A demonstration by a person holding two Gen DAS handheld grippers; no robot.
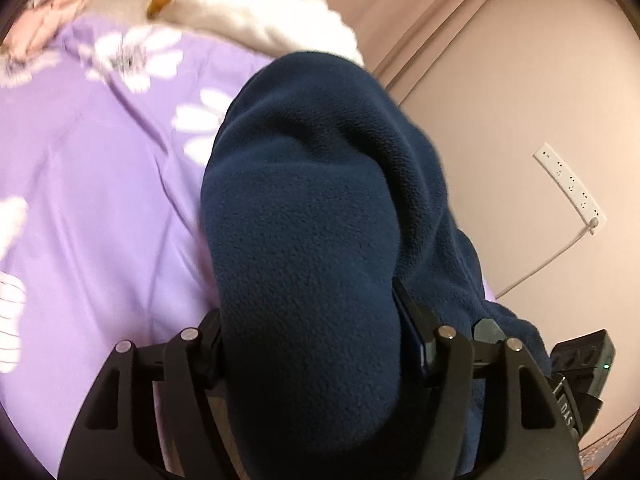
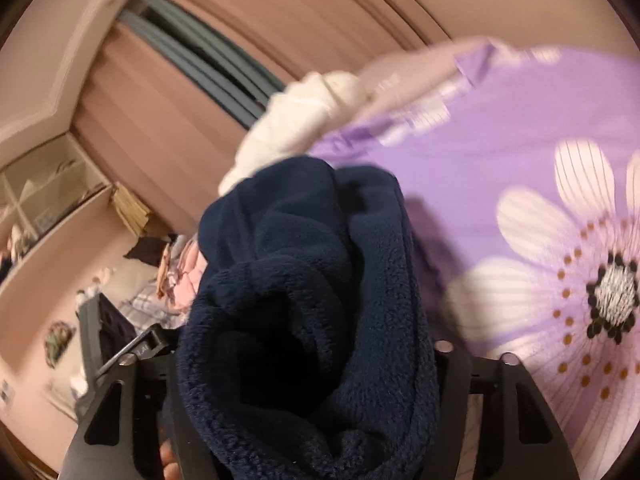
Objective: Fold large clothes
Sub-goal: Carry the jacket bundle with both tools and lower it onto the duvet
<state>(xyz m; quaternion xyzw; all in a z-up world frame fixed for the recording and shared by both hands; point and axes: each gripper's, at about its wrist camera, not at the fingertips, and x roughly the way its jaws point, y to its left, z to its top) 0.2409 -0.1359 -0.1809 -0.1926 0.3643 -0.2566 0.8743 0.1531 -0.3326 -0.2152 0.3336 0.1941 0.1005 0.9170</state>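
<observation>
Left: our left hand-held gripper (image 1: 316, 344) is clenched on a thick bunch of the navy fleece garment (image 1: 312, 208), which fills the gap between both jaws and humps up over the purple floral bedspread (image 1: 100, 200). A white fluffy item (image 1: 256, 12) lies at the bed's far edge; a power strip (image 1: 568, 188) is on the floor beyond.

Right: our right hand-held gripper (image 2: 308, 360) likewise grasps a rolled wad of the same fleece (image 2: 304, 300), held off the bedspread (image 2: 520, 128).

Judgement: we are lifting the garment by two points. To do it well, we should raise both hands evenly, draw them apart until the fabric hangs flat, keep clear of the white item, then lay it smooth before creasing.
</observation>
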